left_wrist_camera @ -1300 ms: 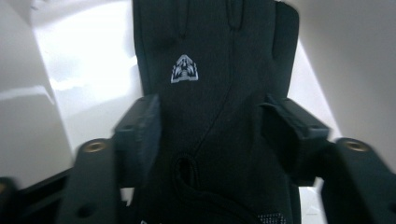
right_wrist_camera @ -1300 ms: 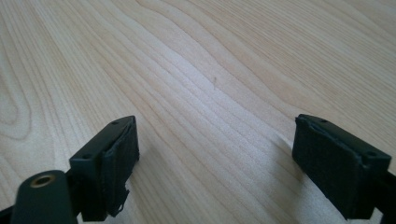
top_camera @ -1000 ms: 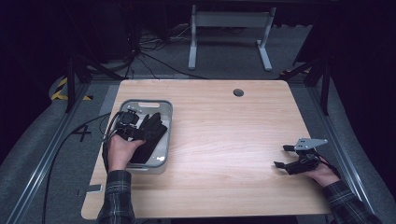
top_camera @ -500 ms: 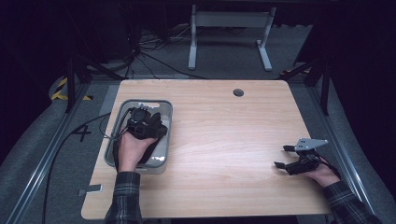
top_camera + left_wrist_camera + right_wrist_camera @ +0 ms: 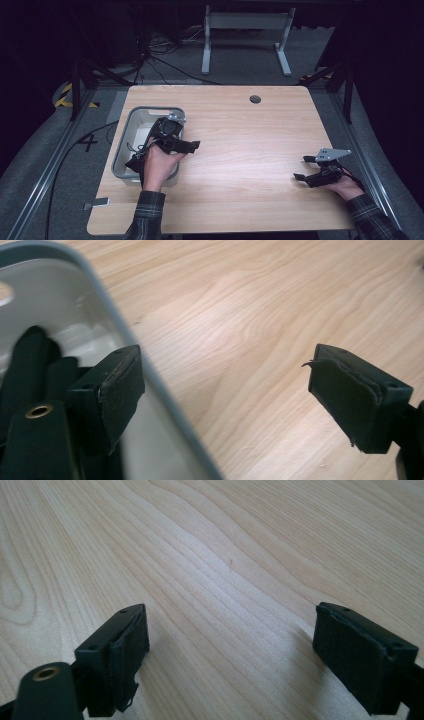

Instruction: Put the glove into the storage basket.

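A grey tray [image 5: 155,109] stands at the left of the wooden table [image 5: 240,130]. My left gripper [image 5: 190,145] hovers over the tray's right rim with its jaws pointing right, out over the wood. In the left gripper view it [image 5: 225,385] is open with nothing between the pads; the tray rim [image 5: 97,292] runs diagonally under the left pad, and something black [image 5: 30,355] lies in the tray, too dark to name. My right gripper [image 5: 301,167] rests low near the table's right edge, and in its own view it [image 5: 230,635] is open over bare wood [image 5: 225,540].
A round cable hole [image 5: 255,99] sits near the table's far edge. A small grey tag [image 5: 97,203] lies at the front left corner. A metal stand [image 5: 245,35] and cables are on the floor beyond the table. Bare wood [image 5: 240,300] stretches between the two grippers.
My left hand has moved right and slightly up, from over the tray's middle to its right rim, jaws still wide. The right hand has stayed where it was.
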A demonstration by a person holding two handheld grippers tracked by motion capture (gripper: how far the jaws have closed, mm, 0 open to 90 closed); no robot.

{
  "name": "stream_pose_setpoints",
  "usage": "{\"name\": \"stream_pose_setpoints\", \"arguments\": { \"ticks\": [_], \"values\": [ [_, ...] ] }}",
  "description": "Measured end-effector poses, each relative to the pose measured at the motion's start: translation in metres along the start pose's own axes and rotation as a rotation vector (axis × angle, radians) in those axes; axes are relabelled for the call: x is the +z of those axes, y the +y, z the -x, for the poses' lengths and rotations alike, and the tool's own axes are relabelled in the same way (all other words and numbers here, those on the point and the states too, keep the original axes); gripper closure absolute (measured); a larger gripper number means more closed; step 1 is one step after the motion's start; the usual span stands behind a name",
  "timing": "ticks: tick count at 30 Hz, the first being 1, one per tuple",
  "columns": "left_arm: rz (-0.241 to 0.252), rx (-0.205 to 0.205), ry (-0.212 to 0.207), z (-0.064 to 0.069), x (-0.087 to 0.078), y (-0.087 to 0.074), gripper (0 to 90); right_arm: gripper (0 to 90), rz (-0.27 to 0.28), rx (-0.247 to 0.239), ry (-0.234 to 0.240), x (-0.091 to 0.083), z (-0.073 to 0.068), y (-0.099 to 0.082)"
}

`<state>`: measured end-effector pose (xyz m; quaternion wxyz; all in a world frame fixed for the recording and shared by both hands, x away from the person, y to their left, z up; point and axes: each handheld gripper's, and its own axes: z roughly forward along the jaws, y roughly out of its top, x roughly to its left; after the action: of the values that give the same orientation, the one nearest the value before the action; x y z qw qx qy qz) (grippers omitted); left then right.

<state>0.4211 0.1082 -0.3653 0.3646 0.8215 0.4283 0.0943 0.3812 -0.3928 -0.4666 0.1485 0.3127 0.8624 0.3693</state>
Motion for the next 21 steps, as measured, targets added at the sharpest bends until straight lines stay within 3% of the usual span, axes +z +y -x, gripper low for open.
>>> {"name": "stream_pose_setpoints", "arguments": {
  "ticks": [21],
  "values": [
    [0.008, 0.129, -0.107, 0.075, 0.046, -0.007, 15.5, 15.6, 0.000, 0.000, 0.000, 0.000, 0.000, 0.000]
  ]
}}
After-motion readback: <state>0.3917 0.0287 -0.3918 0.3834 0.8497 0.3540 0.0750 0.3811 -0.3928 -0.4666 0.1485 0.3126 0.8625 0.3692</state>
